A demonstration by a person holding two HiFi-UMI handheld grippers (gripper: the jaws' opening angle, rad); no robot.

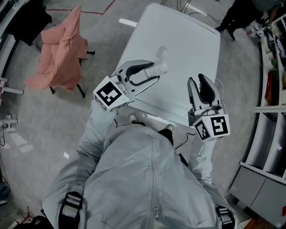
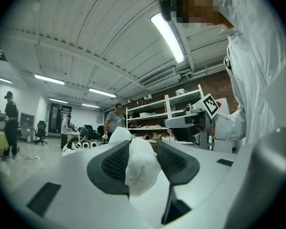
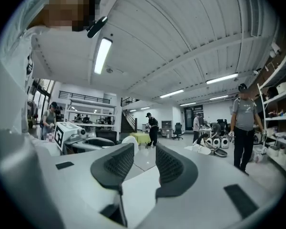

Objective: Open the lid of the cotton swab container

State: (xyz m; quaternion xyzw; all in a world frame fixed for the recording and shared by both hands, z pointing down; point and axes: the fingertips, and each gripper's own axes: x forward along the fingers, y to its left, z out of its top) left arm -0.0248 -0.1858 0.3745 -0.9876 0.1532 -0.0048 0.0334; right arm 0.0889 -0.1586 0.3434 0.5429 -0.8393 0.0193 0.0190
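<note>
Left claw (image 2: 142,149) grips translucent cotton swab container (image 2: 140,171) | right claw (image 3: 144,160) empty

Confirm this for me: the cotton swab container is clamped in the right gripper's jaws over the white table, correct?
No. The cotton swab container is clamped in the jaws of the left gripper, not the right, over the white table. The left gripper view shows it; the jaws of the right gripper stand apart, empty.
</note>
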